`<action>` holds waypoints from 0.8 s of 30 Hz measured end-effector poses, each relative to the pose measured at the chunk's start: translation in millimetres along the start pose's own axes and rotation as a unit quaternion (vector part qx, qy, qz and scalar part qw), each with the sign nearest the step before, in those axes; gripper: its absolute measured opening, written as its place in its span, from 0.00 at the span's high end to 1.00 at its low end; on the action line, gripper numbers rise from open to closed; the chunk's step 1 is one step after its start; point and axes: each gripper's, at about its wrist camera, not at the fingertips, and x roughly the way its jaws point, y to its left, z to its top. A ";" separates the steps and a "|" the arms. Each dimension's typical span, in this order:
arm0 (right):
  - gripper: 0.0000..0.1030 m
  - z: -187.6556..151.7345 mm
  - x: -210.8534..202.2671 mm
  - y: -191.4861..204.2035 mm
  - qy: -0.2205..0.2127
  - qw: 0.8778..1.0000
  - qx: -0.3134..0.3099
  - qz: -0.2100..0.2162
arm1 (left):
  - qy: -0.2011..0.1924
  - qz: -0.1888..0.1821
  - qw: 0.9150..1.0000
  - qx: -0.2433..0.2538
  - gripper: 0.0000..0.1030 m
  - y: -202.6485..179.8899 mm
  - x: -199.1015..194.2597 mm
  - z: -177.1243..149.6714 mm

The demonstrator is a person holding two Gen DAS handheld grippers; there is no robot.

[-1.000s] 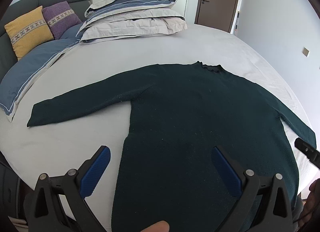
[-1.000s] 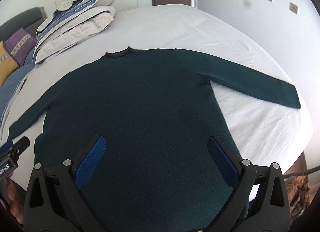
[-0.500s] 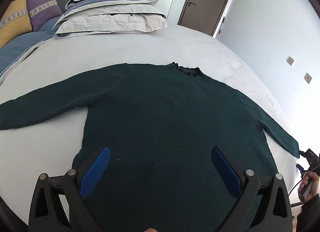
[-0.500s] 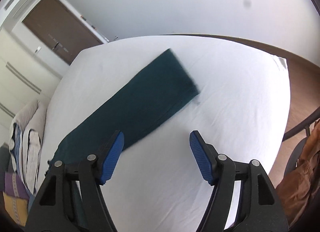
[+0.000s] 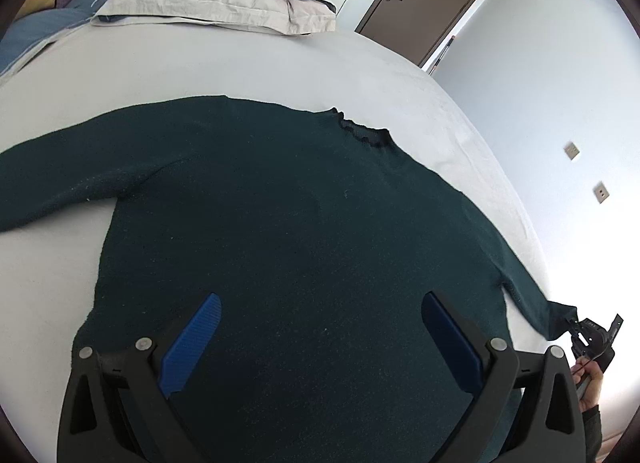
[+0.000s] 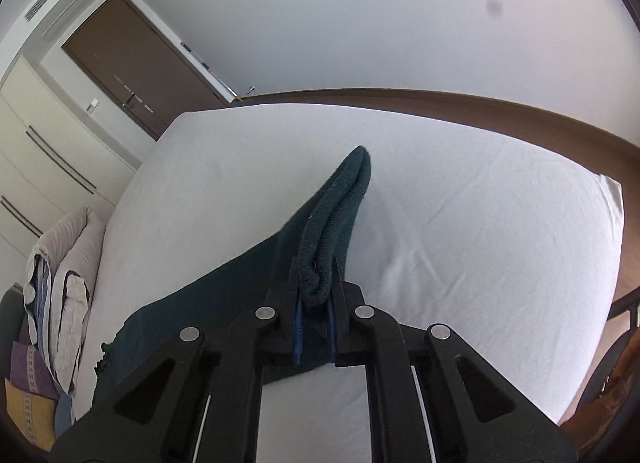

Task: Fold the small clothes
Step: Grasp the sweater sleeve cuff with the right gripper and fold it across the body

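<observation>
Sweater (image 5: 304,231): spread flat on the bed (image 5: 240,63).
Sleeve (image 6: 336,215): its bunched cuff is clamped in the right claw (image 6: 314,295).
Left claw (image 5: 320,343): held wide apart, empty, above the hem.
Risk: thick knit could be pulled out; the unpinned body may be dragged askew.

The sweater (image 5: 280,231) runs off the left wrist view's left edge, so that sleeve's cuff is cut off; its hem hides behind the left gripper (image 5: 320,337). In the right wrist view, the right gripper (image 6: 315,303) covers the pinched cuff's end.
</observation>
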 end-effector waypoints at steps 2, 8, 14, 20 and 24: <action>0.93 -5.0 2.6 48.1 0.009 0.998 -0.046 0.033 | -0.004 -0.018 1.000 -0.013 0.03 4.9 -0.8 4.1; 0.93 -57.3 29.8 223.8 0.066 0.972 -0.174 0.140 | -0.017 -0.050 0.998 -0.032 0.09 19.1 -7.5 14.4; 0.93 -199.0 78.2 371.8 0.147 0.938 -0.252 0.185 | -0.020 -0.075 0.995 -0.055 0.13 46.2 -13.0 22.2; 0.87 -325.0 113.2 413.9 0.213 0.923 -0.279 0.158 | -0.004 -0.085 0.994 -0.068 0.13 60.6 -1.2 32.2; 0.54 -351.9 76.3 382.8 0.214 0.921 -0.251 0.208 | 0.012 -0.099 0.993 -0.067 0.12 46.4 17.9 37.6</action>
